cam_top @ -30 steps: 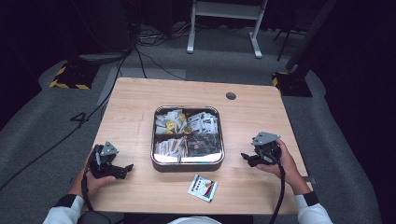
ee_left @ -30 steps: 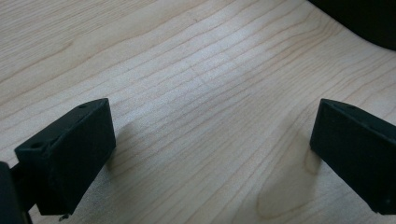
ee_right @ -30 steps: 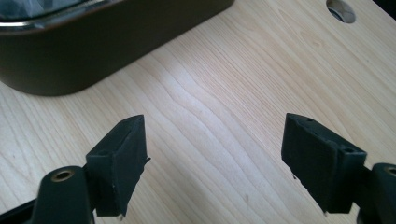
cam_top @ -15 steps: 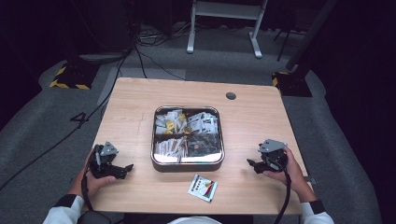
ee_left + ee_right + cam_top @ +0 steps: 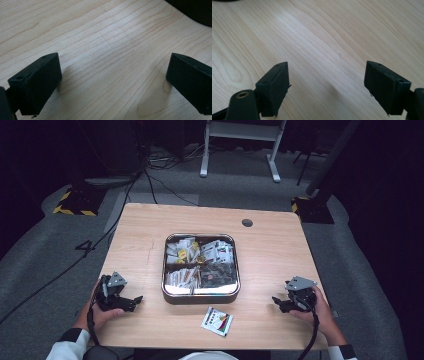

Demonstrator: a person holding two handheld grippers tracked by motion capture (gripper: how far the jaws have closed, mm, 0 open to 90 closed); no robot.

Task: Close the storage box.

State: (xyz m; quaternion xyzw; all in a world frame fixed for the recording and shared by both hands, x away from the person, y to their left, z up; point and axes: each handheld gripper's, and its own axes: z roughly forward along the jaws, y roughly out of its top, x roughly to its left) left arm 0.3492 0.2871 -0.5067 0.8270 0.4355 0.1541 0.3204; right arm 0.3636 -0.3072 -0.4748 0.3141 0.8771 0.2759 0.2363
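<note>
A square metal tray (image 5: 170, 270) holding several small packets sits in the middle of the wooden table (image 5: 270, 260). One loose packet (image 5: 217, 321), white with coloured print, lies flat just in front of the tray. My left gripper (image 5: 134, 301) rests low at the table's front left, held in a hand, open with nothing between its jaws. My right gripper (image 5: 278, 304) rests at the front right, also open and empty. In the left gripper view the left gripper (image 5: 112, 85) frames bare wood, and in the right gripper view the right gripper (image 5: 327, 85) does the same.
A small dark round cap (image 5: 246, 223) sits in the tabletop near the back edge. A cable trails from each gripper toward the person. Grey floor (image 5: 60, 250) with cables surrounds the table, and a white stand (image 5: 240, 145) is behind it.
The right gripper has moved back toward the person and down to the table's front right. The left gripper has stayed put.
</note>
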